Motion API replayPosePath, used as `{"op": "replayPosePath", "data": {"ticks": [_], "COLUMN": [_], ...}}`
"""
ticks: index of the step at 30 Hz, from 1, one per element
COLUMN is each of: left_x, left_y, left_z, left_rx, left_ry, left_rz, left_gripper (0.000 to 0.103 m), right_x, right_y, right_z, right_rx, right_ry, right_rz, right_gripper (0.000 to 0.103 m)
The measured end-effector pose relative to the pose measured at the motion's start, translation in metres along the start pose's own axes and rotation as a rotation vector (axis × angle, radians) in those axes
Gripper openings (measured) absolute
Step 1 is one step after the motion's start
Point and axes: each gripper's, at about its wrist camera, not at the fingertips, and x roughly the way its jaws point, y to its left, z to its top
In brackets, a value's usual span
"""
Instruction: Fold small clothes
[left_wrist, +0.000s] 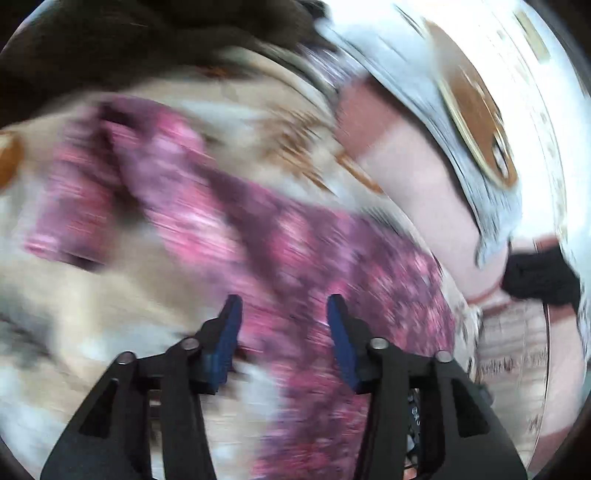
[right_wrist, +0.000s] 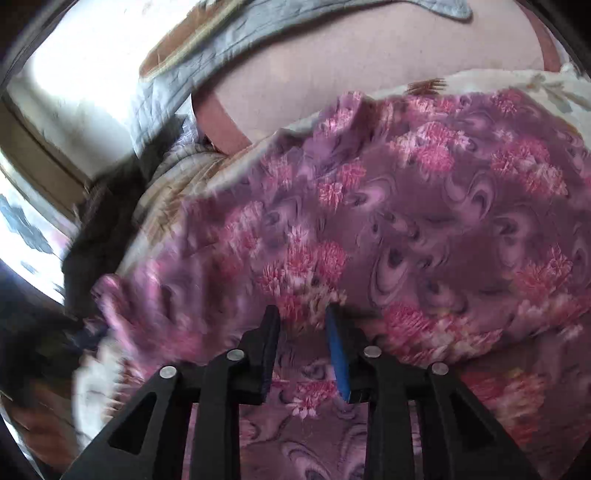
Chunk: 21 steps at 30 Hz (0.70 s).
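A purple garment with pink flowers (right_wrist: 424, 206) lies spread on a cream patterned blanket (right_wrist: 546, 85). In the left wrist view the same garment (left_wrist: 295, 258) is blurred by motion and runs from upper left to lower right. My left gripper (left_wrist: 284, 304) is open above the garment, with nothing between its blue pads. My right gripper (right_wrist: 303, 312) is open with a narrower gap, low over the garment, its tips at a fold of the cloth.
A pink sheet (right_wrist: 351, 70) and a grey quilted cover with brown patches (right_wrist: 207, 62) lie beyond the blanket. A dark cloth (left_wrist: 539, 273) lies at the right in the left wrist view. Dark fabric (right_wrist: 99, 236) lies left of the garment.
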Motion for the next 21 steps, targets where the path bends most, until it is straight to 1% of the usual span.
{"op": "replayPosePath", "data": {"ticks": [4, 5, 6, 8, 10, 12, 14, 15, 16, 17, 18, 20, 21], "left_x": [-0.022, -0.025, -0.027, -0.027, -0.024, -0.020, -0.013, -0.009, -0.009, -0.010, -0.012, -0.025, -0.034], "left_y": [0.055, 0.064, 0.076, 0.094, 0.105, 0.114, 0.124, 0.127, 0.128, 0.129, 0.131, 0.135, 0.136], "left_z": [0.012, 0.013, 0.012, 0.009, 0.006, 0.002, 0.004, 0.008, 0.014, 0.019, 0.024, 0.033, 0.036], "left_rx": [-0.100, -0.123, -0.157, -0.226, -0.277, -0.330, -0.381, -0.397, -0.398, -0.389, -0.377, -0.368, -0.344], "left_ry": [-0.036, -0.039, -0.042, -0.042, -0.035, -0.045, -0.057, -0.071, -0.098, -0.110, -0.110, -0.136, -0.155], "left_rz": [0.053, 0.060, 0.059, 0.047, 0.014, -0.020, -0.031, -0.028, -0.011, 0.008, 0.018, 0.040, 0.059], "left_gripper": [0.053, 0.055, 0.060, 0.063, 0.064, 0.064, 0.063, 0.058, 0.046, 0.012, 0.006, 0.006, 0.006], "right_x": [0.000, 0.000, 0.002, 0.001, 0.001, 0.002, 0.002, 0.002, 0.002, 0.002, 0.002, 0.002, 0.001], "right_y": [0.004, 0.004, 0.006, 0.007, 0.009, 0.011, 0.014, 0.015, 0.015, 0.015, 0.015, 0.016, 0.016], "right_z": [0.000, 0.000, 0.001, 0.000, 0.001, 0.002, 0.002, 0.001, 0.001, 0.001, 0.001, 0.001, 0.000], "right_rx": [0.000, 0.003, 0.003, -0.011, -0.027, -0.042, -0.055, -0.059, -0.062, -0.063, -0.064, -0.068, -0.071], "right_ry": [0.007, 0.007, 0.008, 0.007, 0.009, 0.011, 0.011, 0.011, 0.011, 0.011, 0.011, 0.011, 0.011], "right_rz": [-0.005, -0.003, -0.007, -0.023, -0.039, -0.049, -0.060, -0.064, -0.067, -0.069, -0.070, -0.074, -0.076], "right_gripper": [0.031, 0.031, 0.031, 0.031, 0.033, 0.035, 0.036, 0.036, 0.036, 0.036, 0.036, 0.036, 0.036]}}
